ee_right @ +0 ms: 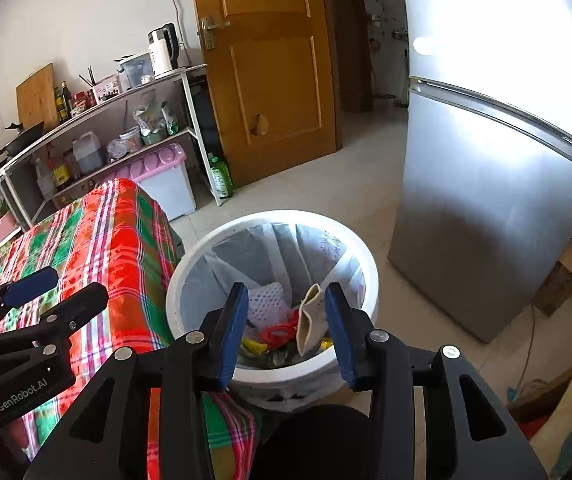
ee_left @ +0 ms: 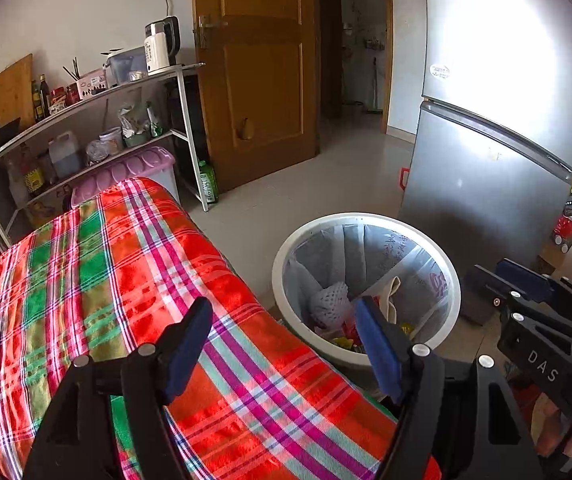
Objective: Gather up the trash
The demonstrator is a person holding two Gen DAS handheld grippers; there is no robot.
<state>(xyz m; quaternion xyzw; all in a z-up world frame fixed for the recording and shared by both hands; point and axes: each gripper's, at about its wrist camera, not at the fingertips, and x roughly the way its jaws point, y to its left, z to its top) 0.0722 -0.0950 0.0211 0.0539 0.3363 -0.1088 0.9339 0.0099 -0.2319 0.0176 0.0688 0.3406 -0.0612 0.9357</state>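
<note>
A white trash bin [ee_left: 286, 248] with a clear liner stands on the floor beside the table; it also shows in the right wrist view [ee_right: 190, 264]. Inside lie a beige cloth [ee_right: 312, 320], a white foam net [ee_right: 268, 298], a red ring [ee_right: 276, 336] and yellow wrappers. My left gripper [ee_left: 282, 320] is open and empty, over the table's edge next to the bin. My right gripper [ee_right: 286, 300] is open and empty, just above the bin's near rim. Each gripper shows in the other's view, the right [ee_left: 502, 280] and the left [ee_right: 58, 284].
A table with a red, green and pink plaid cloth [ee_left: 126, 272] fills the left. Behind it stand a metal shelf [ee_left: 182, 92] with bottles and a kettle, and a pink-lidded box [ee_left: 134, 168]. A silver fridge [ee_left: 498, 160] stands right of the bin. A wooden door [ee_left: 262, 64] is at the back.
</note>
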